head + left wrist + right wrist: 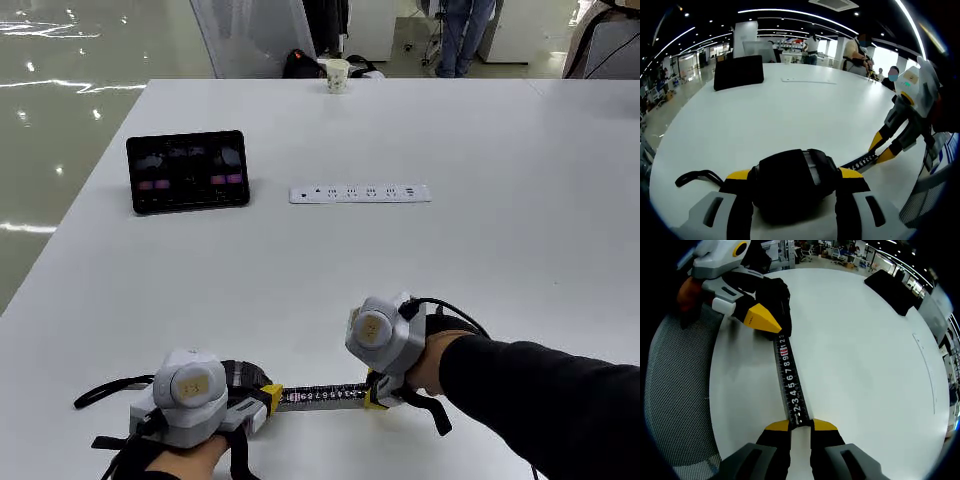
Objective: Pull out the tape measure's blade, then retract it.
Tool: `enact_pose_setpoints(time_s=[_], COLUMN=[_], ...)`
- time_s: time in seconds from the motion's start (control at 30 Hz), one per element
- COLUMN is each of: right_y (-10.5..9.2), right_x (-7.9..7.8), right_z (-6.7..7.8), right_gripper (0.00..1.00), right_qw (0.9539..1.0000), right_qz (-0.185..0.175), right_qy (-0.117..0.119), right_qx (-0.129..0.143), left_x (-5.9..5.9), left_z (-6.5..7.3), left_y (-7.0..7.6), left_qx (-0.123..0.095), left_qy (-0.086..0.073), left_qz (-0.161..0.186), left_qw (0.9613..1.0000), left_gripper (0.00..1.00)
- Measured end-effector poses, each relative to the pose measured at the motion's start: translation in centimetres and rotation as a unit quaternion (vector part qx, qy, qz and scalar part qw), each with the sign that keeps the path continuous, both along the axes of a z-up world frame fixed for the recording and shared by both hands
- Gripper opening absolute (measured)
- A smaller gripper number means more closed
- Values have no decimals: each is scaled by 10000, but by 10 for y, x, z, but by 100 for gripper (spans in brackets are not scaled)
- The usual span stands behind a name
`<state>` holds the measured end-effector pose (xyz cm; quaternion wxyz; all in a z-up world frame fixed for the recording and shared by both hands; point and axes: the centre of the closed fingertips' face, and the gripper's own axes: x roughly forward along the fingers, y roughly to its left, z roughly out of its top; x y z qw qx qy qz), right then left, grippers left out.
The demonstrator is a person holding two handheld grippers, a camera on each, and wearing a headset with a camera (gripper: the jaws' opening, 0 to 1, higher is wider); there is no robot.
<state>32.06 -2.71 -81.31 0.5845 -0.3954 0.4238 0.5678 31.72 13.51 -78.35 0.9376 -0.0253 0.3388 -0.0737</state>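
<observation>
Left gripper (262,398): nearest the head camera, at about 7 o'clock in the head view, low on the white table (450,280).
Left tongs: pressed in on the black tape measure (792,182) from both sides; the yellow tips bracket its case in the left gripper view, and no gap shows between jaw and case.
Tape measure location: flat on the table at the near edge, with its dark wrist strap (105,392) trailing off toward 9 o'clock.
Right gripper (375,395): at 3 o'clock from the case, a short way off.
Right tongs: nearly closed, pinching the free end of the blade (790,385) between the yellow tips (the hook itself is hidden between the jaws).
Blade: drawn out a short stretch, lying low and straight over the table between the two grippers, printed numbers facing up.
Step in hand: the pull-out, judged as partly done, since only a short run of blade is exposed.
Next move calls for: the left tongs anchoring the case while the right either draws further toward 3 o'clock or guides the blade back toward 9 o'clock; a firm pinch on the tip would stop it snapping home.
Far side of table: a dark tablet (188,170) at 11 o'clock, a white power strip (360,193) at 12 o'clock, and a paper cup (338,75) beyond it at the far edge.
</observation>
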Motion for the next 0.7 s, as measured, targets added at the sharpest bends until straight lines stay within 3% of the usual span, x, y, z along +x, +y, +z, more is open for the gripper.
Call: enact_pose_setpoints(time_s=[0.7], right_y=[8], right_x=[-1], right_z=[-1], right_gripper=[11], right_qw=[10000], right_qz=[30], right_qy=[14], right_qx=[27], left_x=[0], left_z=[0], left_y=[1], left_qx=[-148], left_qy=[20], left_qz=[4], left_qw=[9999], left_gripper=[61])
